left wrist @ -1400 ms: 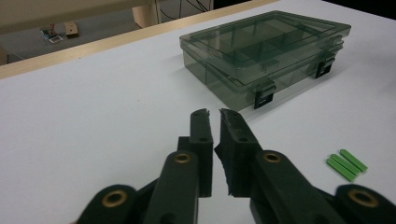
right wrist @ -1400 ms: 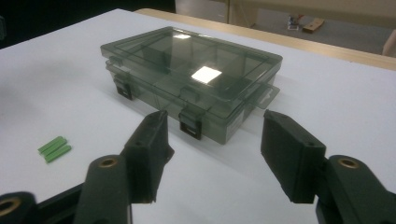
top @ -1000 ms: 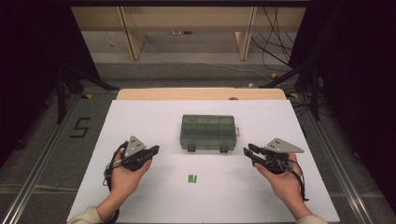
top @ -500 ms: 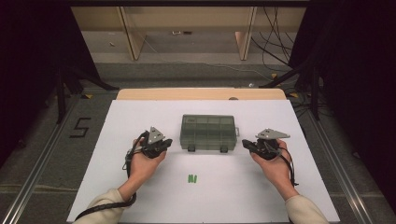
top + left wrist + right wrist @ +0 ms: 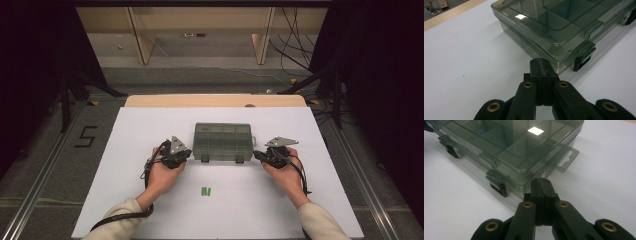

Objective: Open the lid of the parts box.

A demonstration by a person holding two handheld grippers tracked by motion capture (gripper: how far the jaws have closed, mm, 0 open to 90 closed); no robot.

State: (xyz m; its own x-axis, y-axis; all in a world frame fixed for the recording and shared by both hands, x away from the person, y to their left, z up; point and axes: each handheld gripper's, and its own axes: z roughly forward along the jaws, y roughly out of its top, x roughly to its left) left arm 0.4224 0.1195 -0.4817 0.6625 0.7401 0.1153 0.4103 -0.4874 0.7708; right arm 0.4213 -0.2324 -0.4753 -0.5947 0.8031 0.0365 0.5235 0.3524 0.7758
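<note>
The clear compartment box (image 5: 222, 141) sits mid-table, lid latched, no label readable on it. Left gripper (image 5: 186, 154) and right gripper (image 5: 258, 155) flank its front corners, jaws pressed together, empty. A "5" (image 5: 86, 136) marks the floor.

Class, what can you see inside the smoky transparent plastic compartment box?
Through the closed lid of the smoky transparent plastic compartment box, dividers form compartments that look empty; the tint and glare hide some corners.

Compartment box (image 5: 222, 142) sits between left hand-held gripper (image 5: 186, 153) and right hand-held gripper (image 5: 258, 155).
</note>
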